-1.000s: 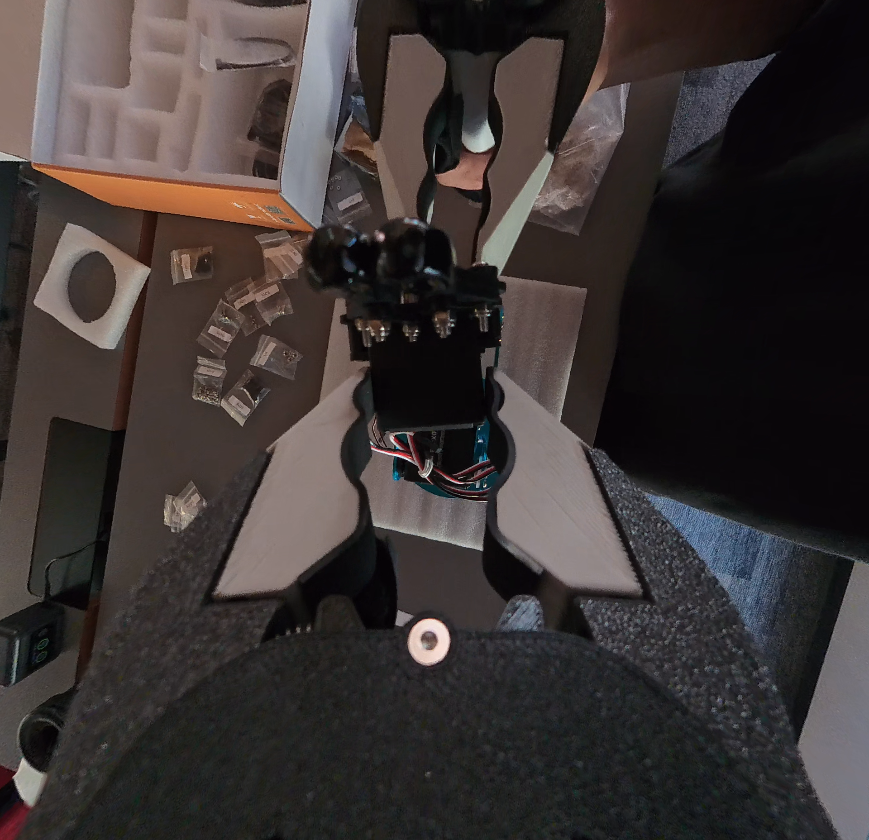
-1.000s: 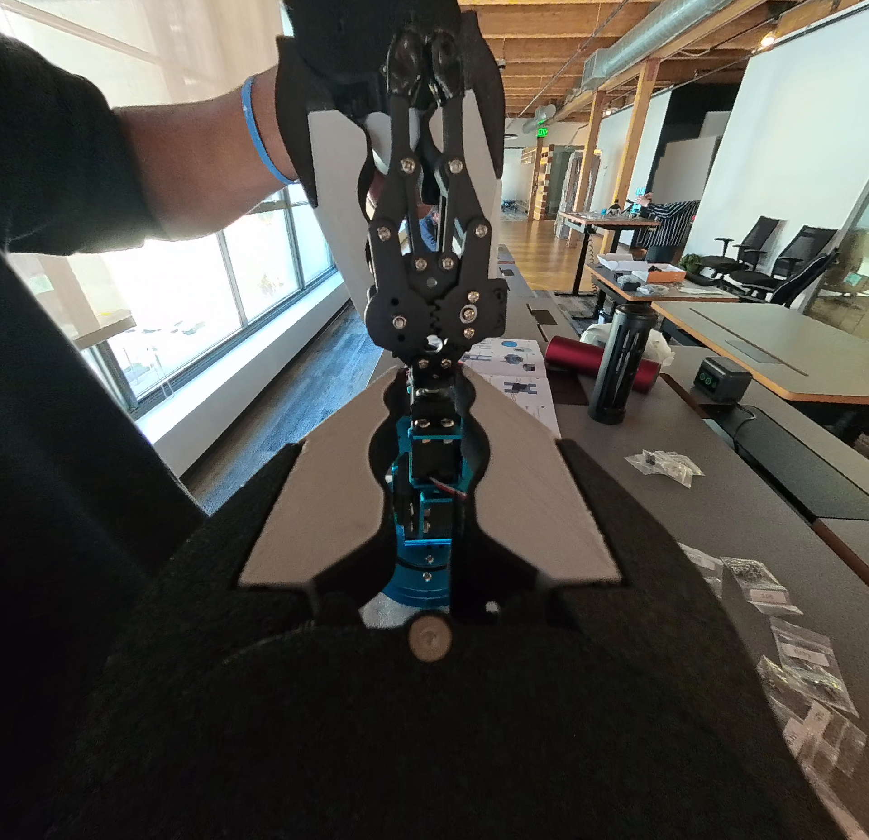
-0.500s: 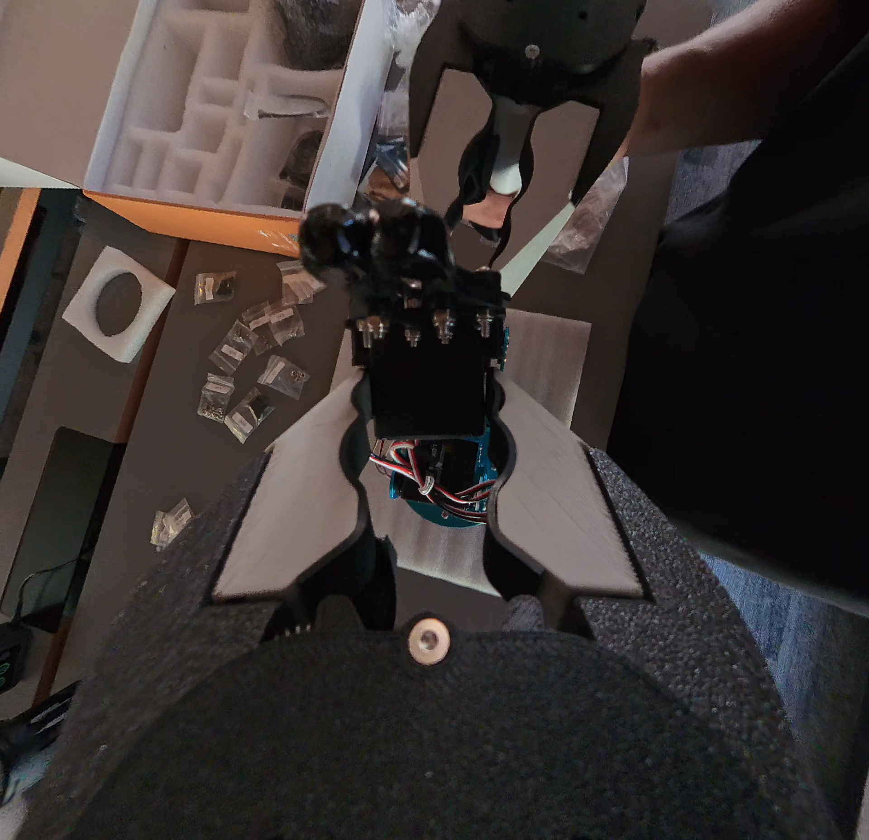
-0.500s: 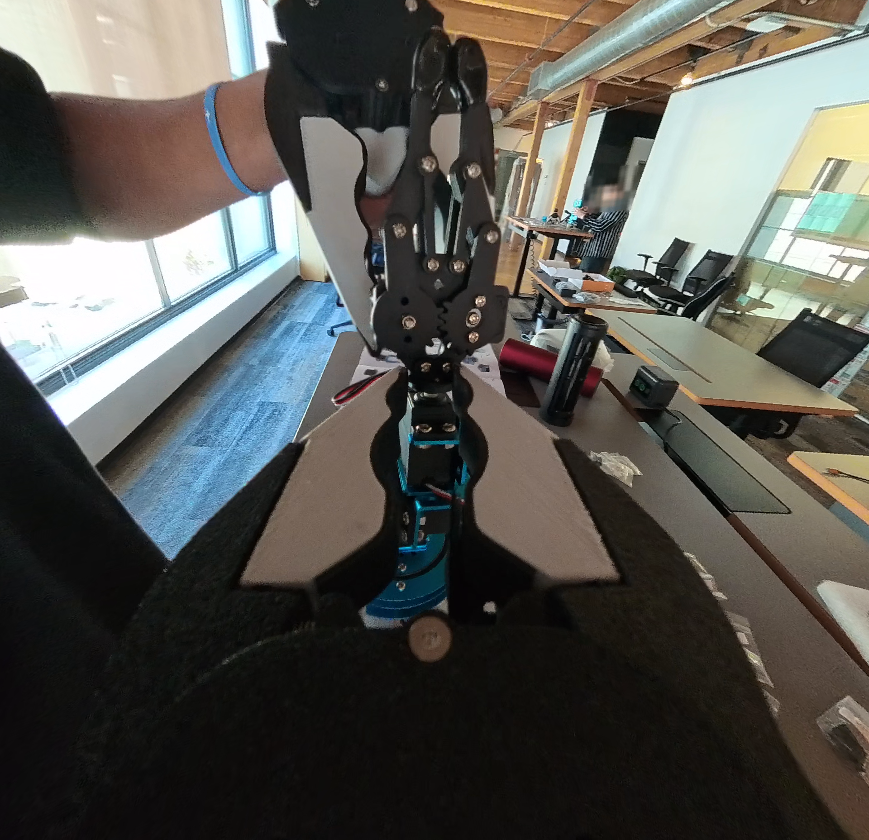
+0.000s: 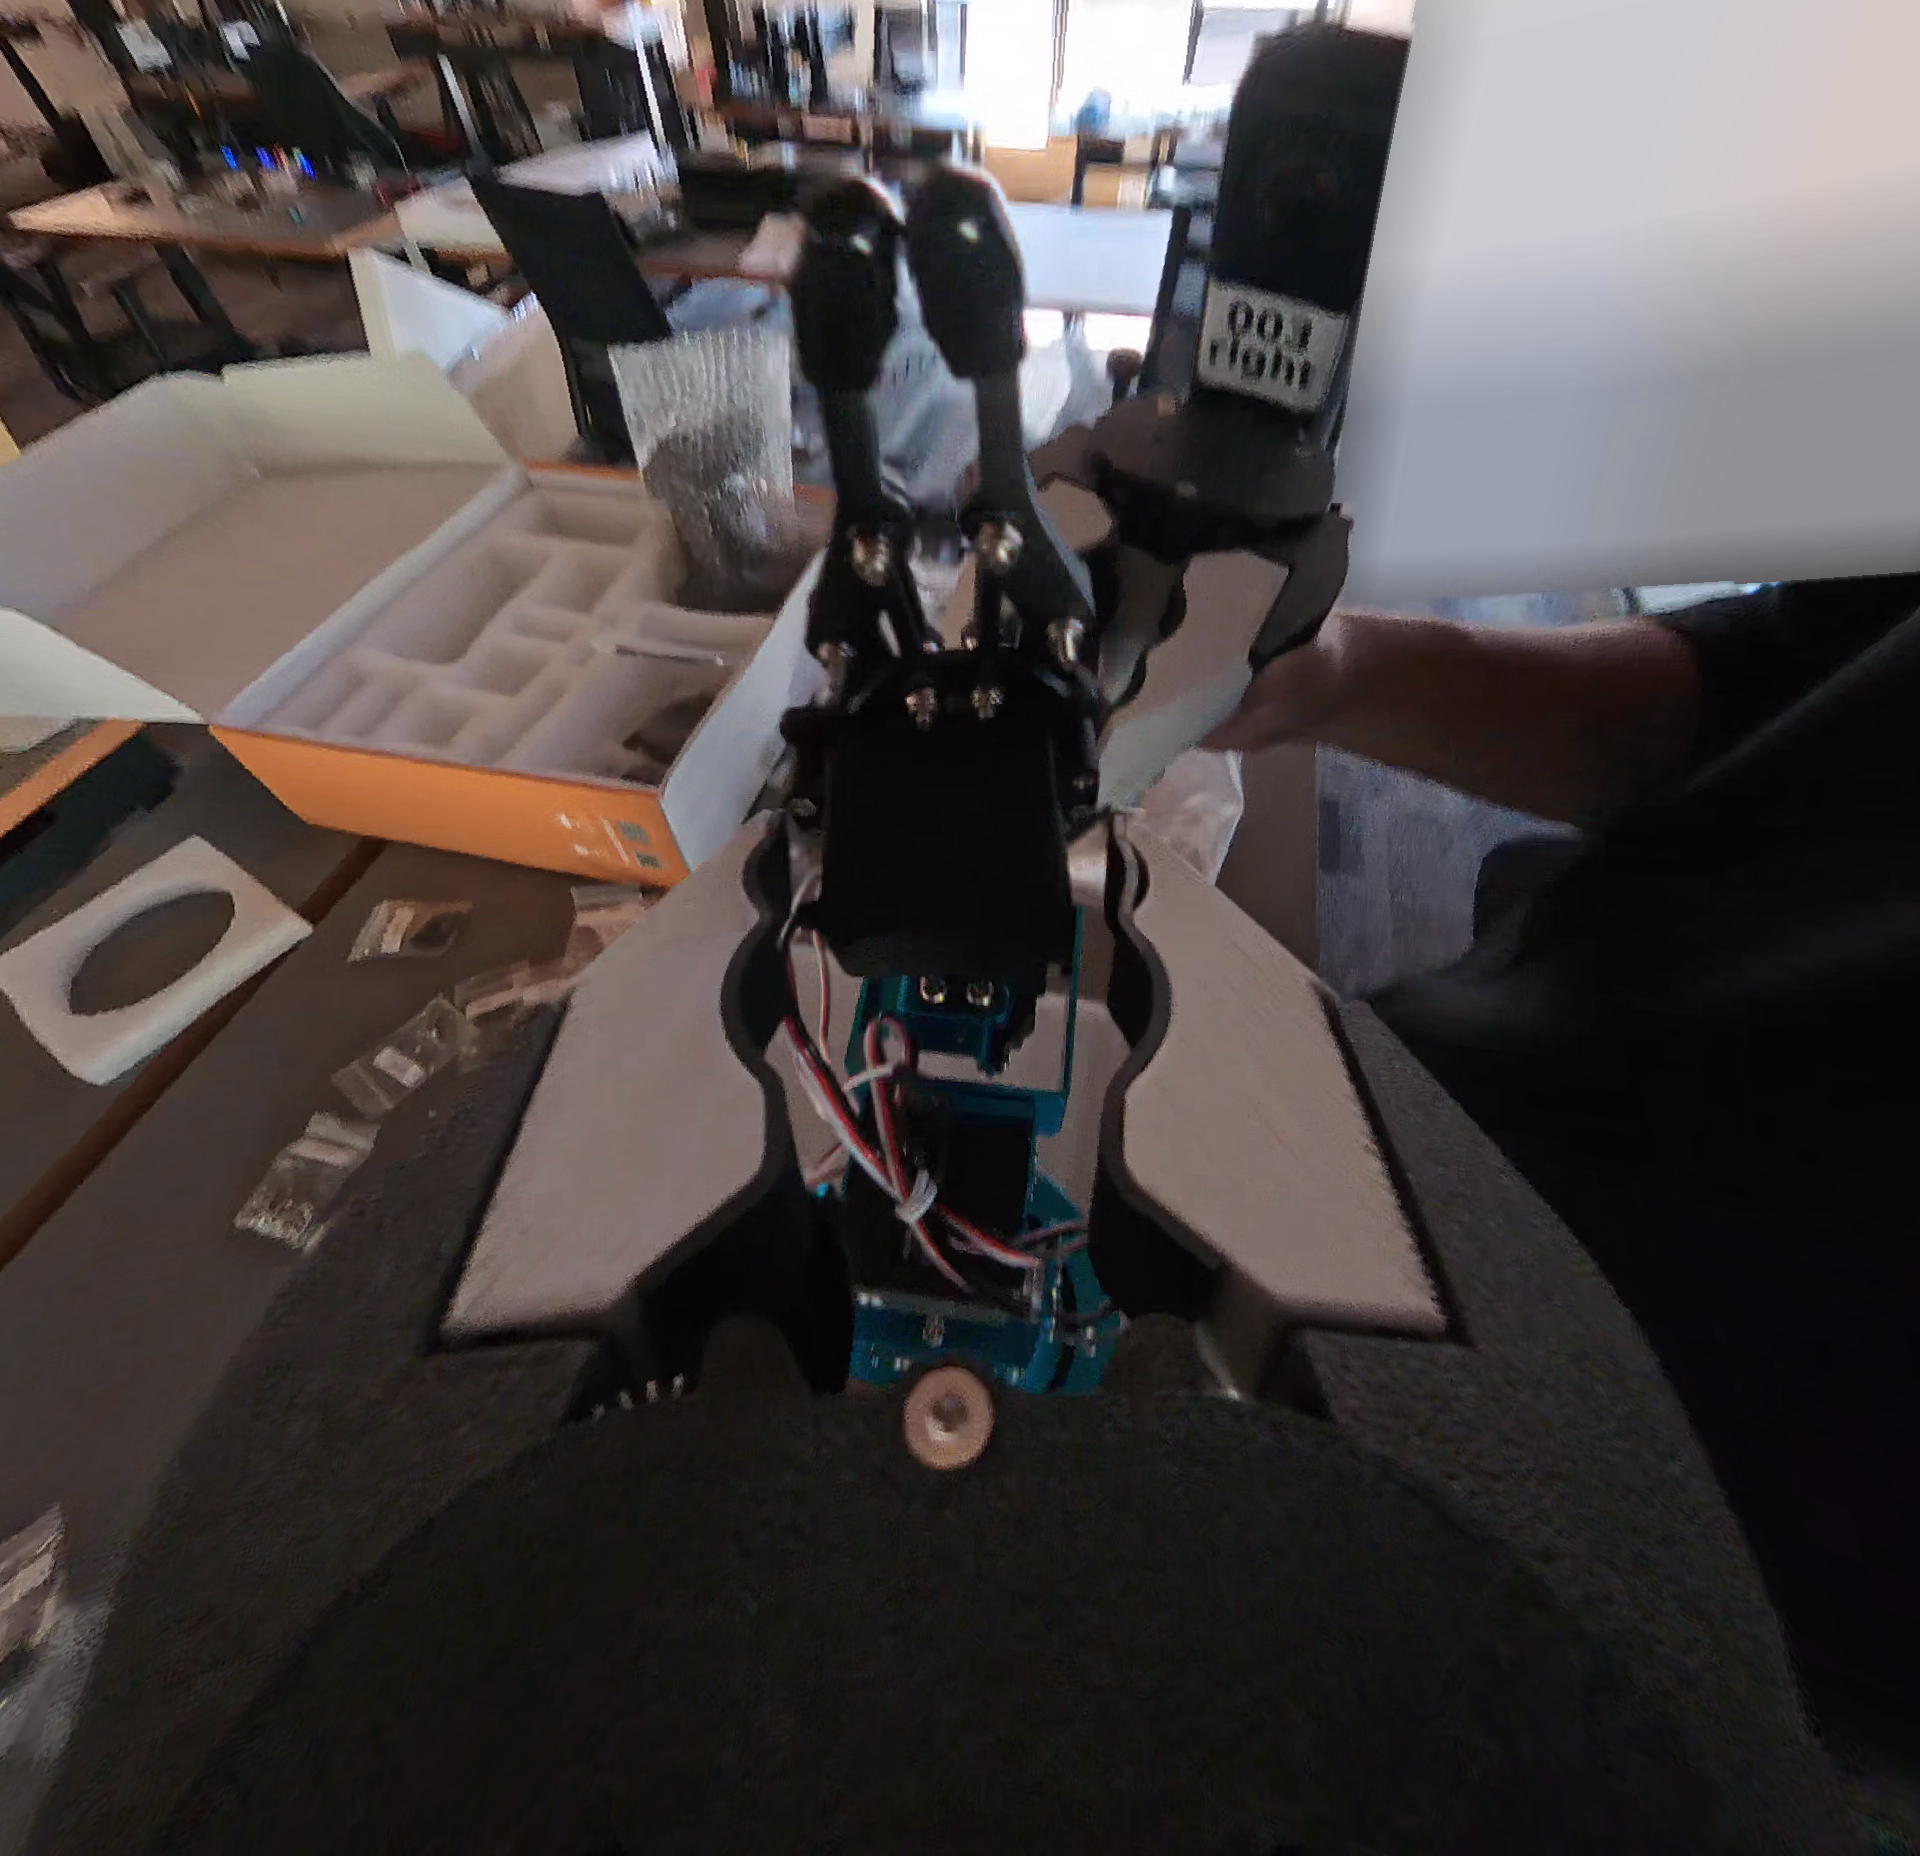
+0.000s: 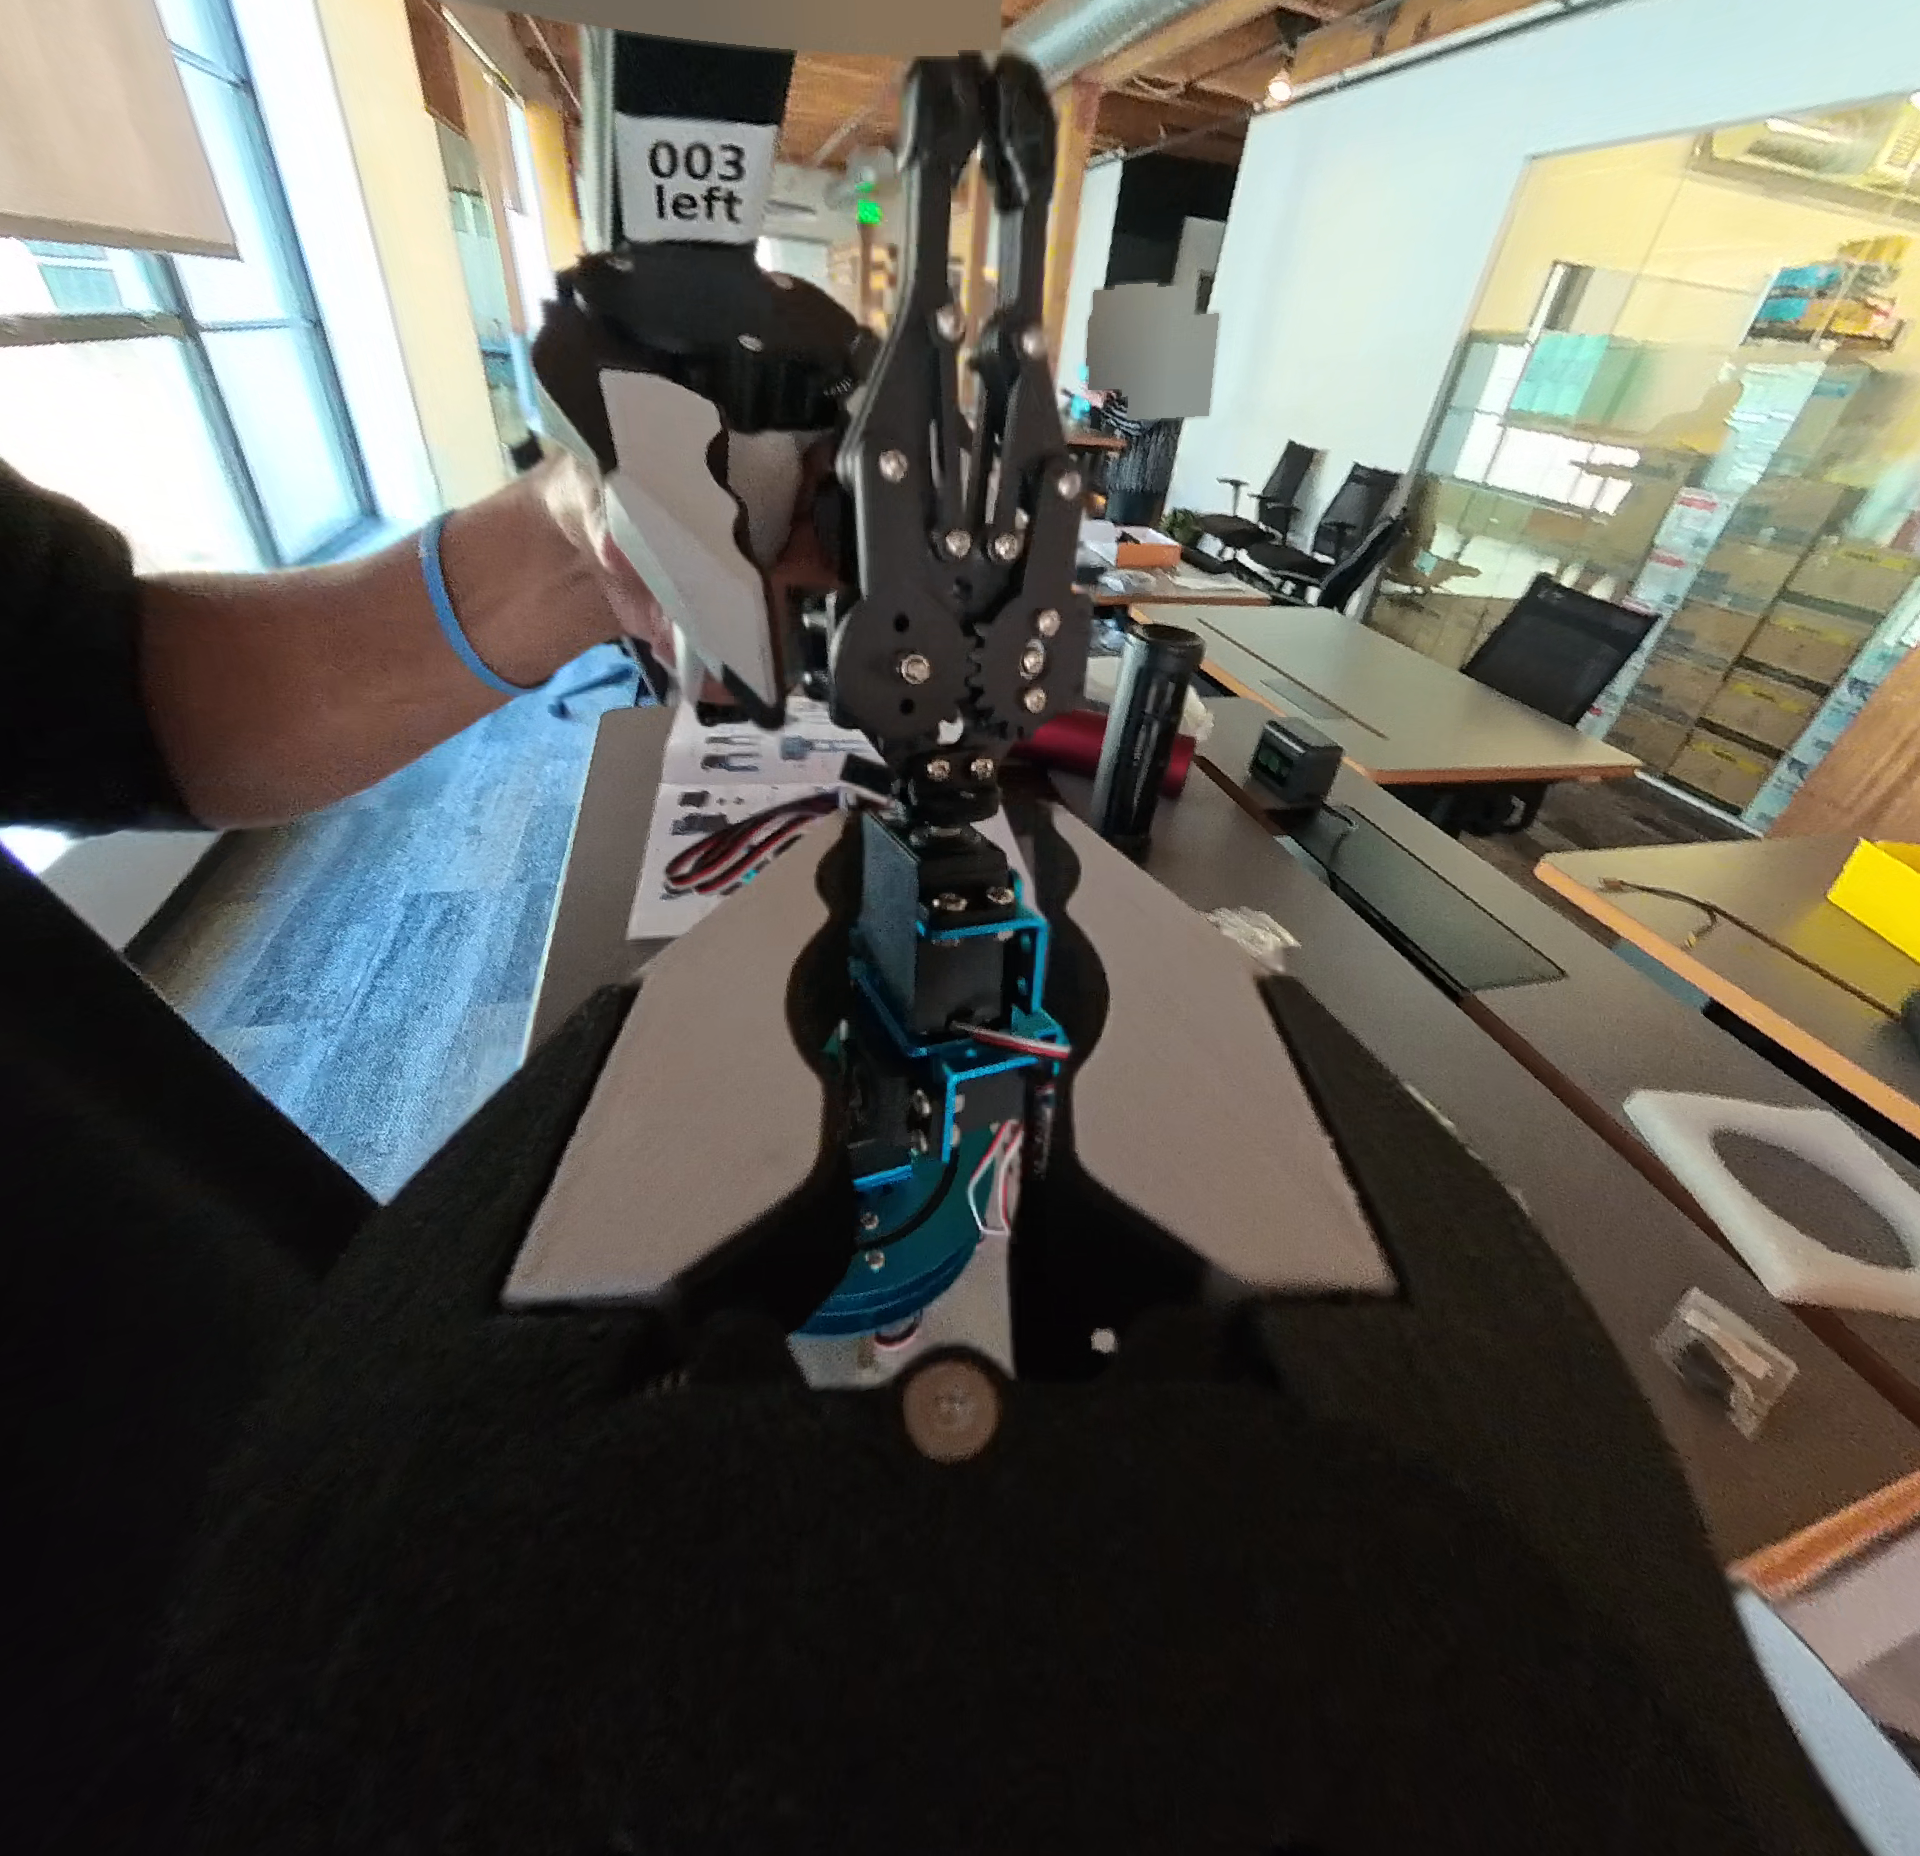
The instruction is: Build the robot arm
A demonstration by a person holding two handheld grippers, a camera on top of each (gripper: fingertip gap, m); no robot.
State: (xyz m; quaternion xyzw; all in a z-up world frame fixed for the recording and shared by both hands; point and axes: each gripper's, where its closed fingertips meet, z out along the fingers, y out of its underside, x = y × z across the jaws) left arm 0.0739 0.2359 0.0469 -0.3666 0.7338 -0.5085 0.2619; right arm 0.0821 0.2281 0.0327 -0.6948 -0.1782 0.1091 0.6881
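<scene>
The left gripper (image 5: 943,845) has its fingers apart. In its own view they frame the black servo of the small robot arm (image 5: 940,767), with slivers of gap on both sides. The right wrist view shows that gripper hanging at 11 o'clock from the arm, tips down beside the gear plate and nothing between them. The right gripper (image 6: 940,840) is likewise spread. Its fingers frame the blue bracket and servo low on the arm, and from the left wrist view it sits at 2 o'clock, beyond the arm and clear of it. As far as I can tell, neither one grips.

The arm stands upright on its round blue base (image 6: 883,1276), on a pale foam sheet (image 6: 831,1365). Its pincer (image 6: 966,456) is at 12 o'clock, tips together.

Judging by its build, the arm is tall on a small foot, so a sideways push high up would likely tip it. The flat servo sides look like the soundest faces for pads. The loose wires (image 5: 894,1162) at 7 o'clock of the servo lie close to the left finger and could get pinched.

On the table (image 6: 1455,1131), the left wrist view shows:
- An open orange box (image 5: 447,809) at 10 o'clock.
- Small bags (image 5: 405,933) at 9 o'clock.
- A foam square (image 5: 260,923) with a round hole beyond the bags.

The right wrist view shows a leaflet (image 6: 717,767) at 11 o'clock and a black cylinder (image 6: 1143,726) at 1 o'clock.
</scene>
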